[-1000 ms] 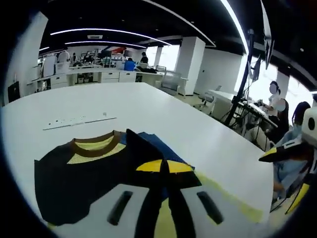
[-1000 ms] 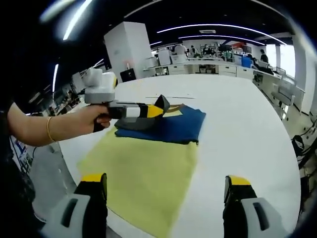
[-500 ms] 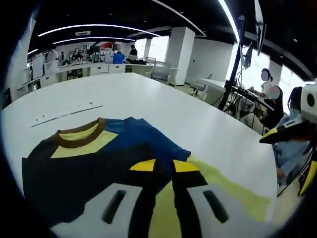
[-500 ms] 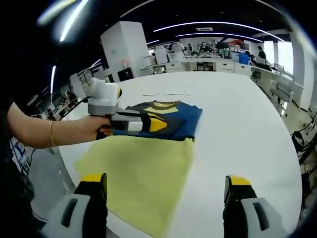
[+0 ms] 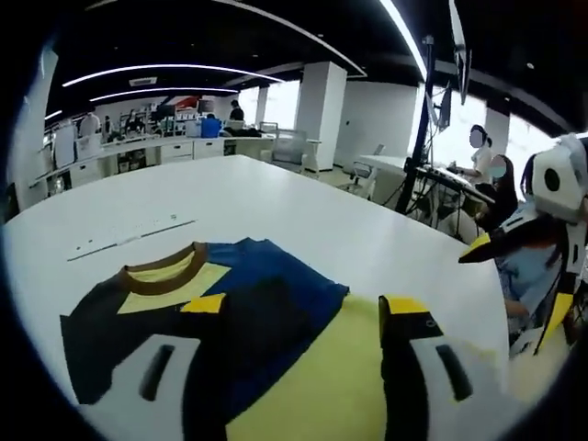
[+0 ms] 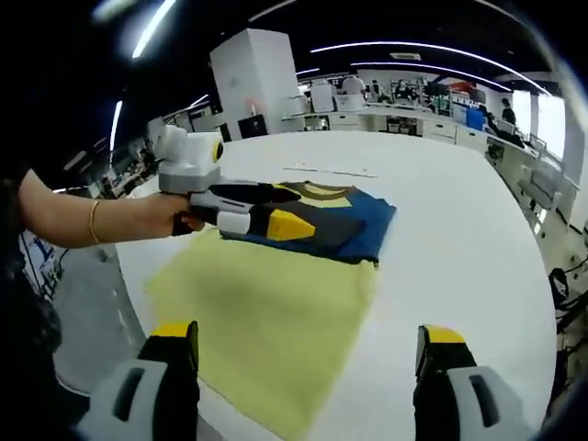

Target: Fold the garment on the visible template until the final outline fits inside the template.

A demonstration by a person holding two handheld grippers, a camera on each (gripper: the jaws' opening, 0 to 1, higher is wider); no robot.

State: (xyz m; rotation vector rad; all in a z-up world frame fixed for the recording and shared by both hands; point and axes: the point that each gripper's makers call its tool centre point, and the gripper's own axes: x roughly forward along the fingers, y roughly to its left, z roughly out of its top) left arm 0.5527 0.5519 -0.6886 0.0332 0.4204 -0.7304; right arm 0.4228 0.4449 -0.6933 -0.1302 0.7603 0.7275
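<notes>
Change: left gripper (image 5: 299, 317), pinched nearly closed half a second ago with its yellow tips side by side over the shirt, now has its fingers spread wide; the shirt's flap that stood raised a second ago lies flat.
Left gripper: fingers wide apart with nothing between them, hovering over the near edge of the shirt (image 5: 230, 308) and the template (image 5: 322, 386); in the right gripper view it enters from 9 o'clock (image 6: 289, 209), held in a person's hand (image 6: 179, 219) with a thin bracelet at the wrist.
Right gripper: fingers wide and empty (image 6: 308, 347), poised above the near part of the template (image 6: 266, 322); in the left gripper view it comes in at 3 o'clock (image 5: 487, 248), well apart from the shirt.
Shirt: folded dark blue and black garment with a brown collar and yellow neck panel, lying flat on the white bench (image 5: 276, 211); in the right gripper view it sits at 12 o'clock (image 6: 344, 220) across the far end of the template, its near edge overlapping the yellow sheet.
Template: yellow rectangular sheet flat on the bench (image 6: 459, 239), stretching from the shirt toward 6 o'clock.
Background: open office with desks, ceiling light strips, and seated people (image 5: 487, 175) at 2 o'clock in the left gripper view.
</notes>
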